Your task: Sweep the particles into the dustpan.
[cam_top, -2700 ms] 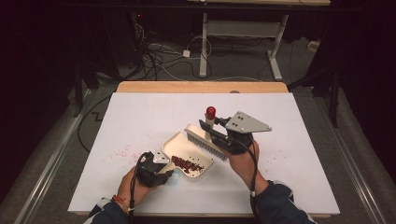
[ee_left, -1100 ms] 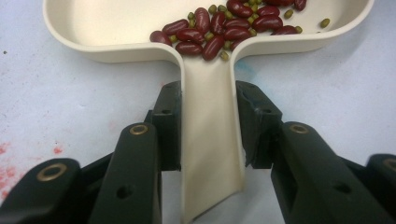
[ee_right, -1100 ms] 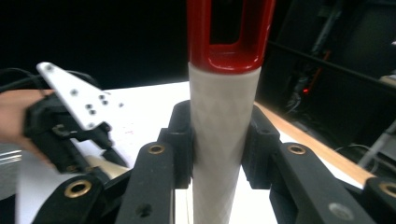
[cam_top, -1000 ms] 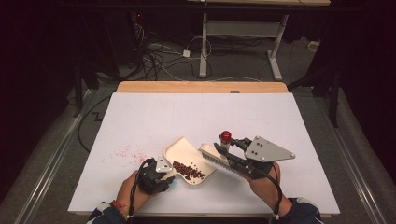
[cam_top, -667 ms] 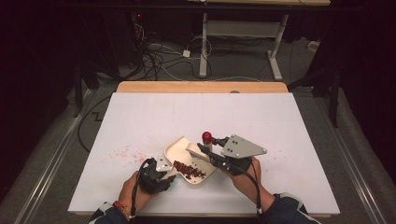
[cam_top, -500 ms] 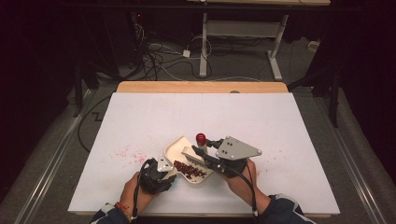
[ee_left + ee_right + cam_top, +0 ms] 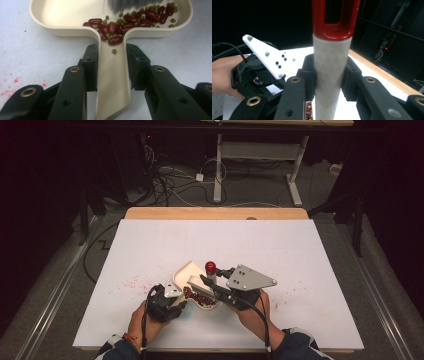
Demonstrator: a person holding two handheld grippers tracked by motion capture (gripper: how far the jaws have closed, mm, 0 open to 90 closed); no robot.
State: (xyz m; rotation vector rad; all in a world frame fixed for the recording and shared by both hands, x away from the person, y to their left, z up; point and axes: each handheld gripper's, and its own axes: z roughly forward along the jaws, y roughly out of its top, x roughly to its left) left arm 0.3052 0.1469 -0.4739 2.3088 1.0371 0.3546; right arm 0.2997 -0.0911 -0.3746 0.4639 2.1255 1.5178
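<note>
- Your left gripper (image 7: pixel 111 72) has its two black jaws pressed against either side of the flat handle of the cream plastic dustpan (image 7: pixel 75 15); in the high view this gripper (image 7: pixel 167 301) sits at the near edge of the white table covering (image 7: pixel 300 250), left of centre.
- The dustpan (image 7: pixel 185 272) lies flat on the table, pan end pointing away from you, handle toward you.
- Inside the pan you have a heap of dark red kidney beans (image 7: pixel 130 21) mixed with small green mung beans (image 7: pixel 120 20), gathered at the throat where the pan narrows into the handle. One red bean and one green bean lie on the handle itself, just beyond the jaws.
- Your right gripper (image 7: pixel 328 72) is clamped on the pale grey textured handle of a small hand brush (image 7: pixel 329 82), whose end is a red loop (image 7: pixel 335 17). In the high view this gripper (image 7: pixel 220 290) is just right of the dustpan, with the brush slanting down into the pan.
- The brush's bristles (image 7: pixel 130 4) appear blurred at the top of the left gripper view, over the far part of the bean heap.
- Faint red specks (image 7: pixel 127 282) mark the table covering left of the dustpan.
</note>
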